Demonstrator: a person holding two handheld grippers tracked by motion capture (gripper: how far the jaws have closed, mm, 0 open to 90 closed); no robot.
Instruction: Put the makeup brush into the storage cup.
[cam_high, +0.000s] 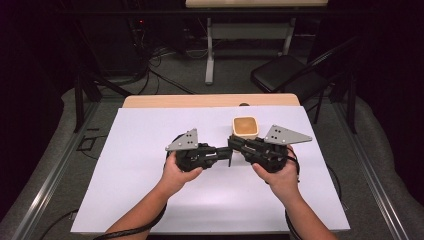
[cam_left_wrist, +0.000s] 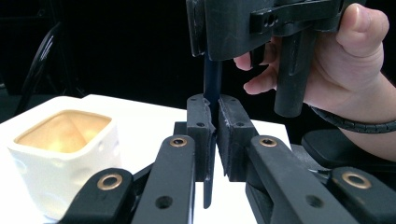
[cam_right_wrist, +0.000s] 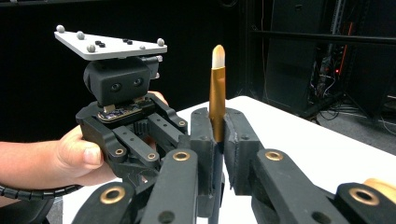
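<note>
While both claws clamp the same thin pen in the air above the middle of the surface, left claw and right claw pulling unevenly could bend it, or drop it beside the cup.

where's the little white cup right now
In the high view the white cup stands on the white table cover, right of centre toward the far edge, just behind the right gripper; in the left gripper view it is at the left.
</note>
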